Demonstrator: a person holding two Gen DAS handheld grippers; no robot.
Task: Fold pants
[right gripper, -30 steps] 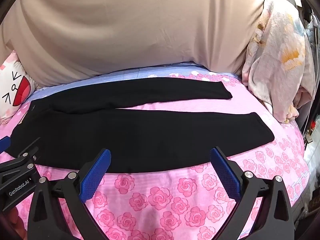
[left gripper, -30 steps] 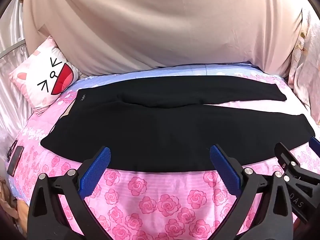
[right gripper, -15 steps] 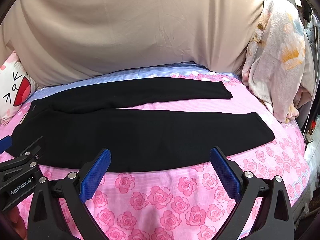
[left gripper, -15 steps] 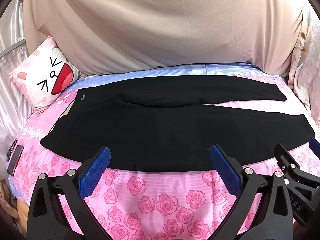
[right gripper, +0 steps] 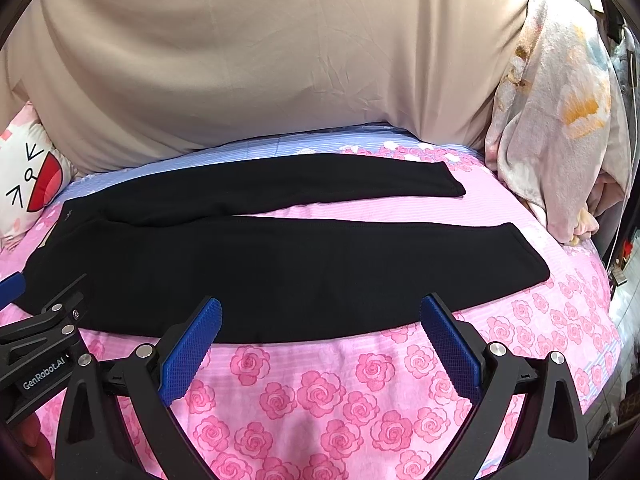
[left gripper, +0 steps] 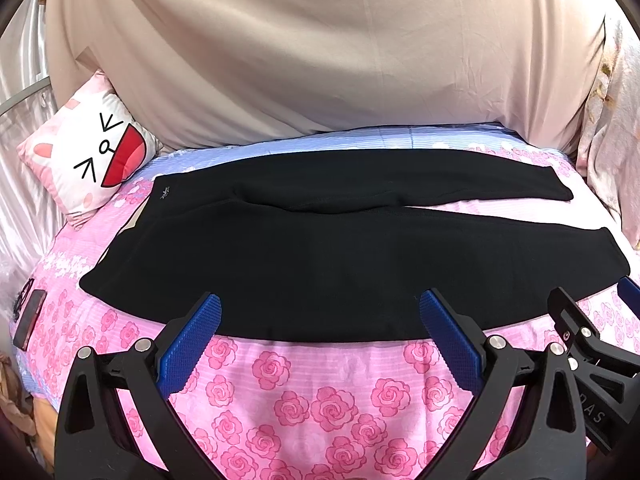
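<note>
Two black grippers with blue ribbed fingers hover side by side over the near edge of a bed covered in a pink rose-print sheet (left gripper: 320, 396). The left gripper (left gripper: 320, 312) and the right gripper (right gripper: 320, 314) both have their fingers spread wide, grasping nothing. The black fabric pants (left gripper: 340, 264) lie flat across the bed, waistband towards the white cartoon-face pillow (left gripper: 90, 160), both legs stretching rightward, slightly parted.
</note>
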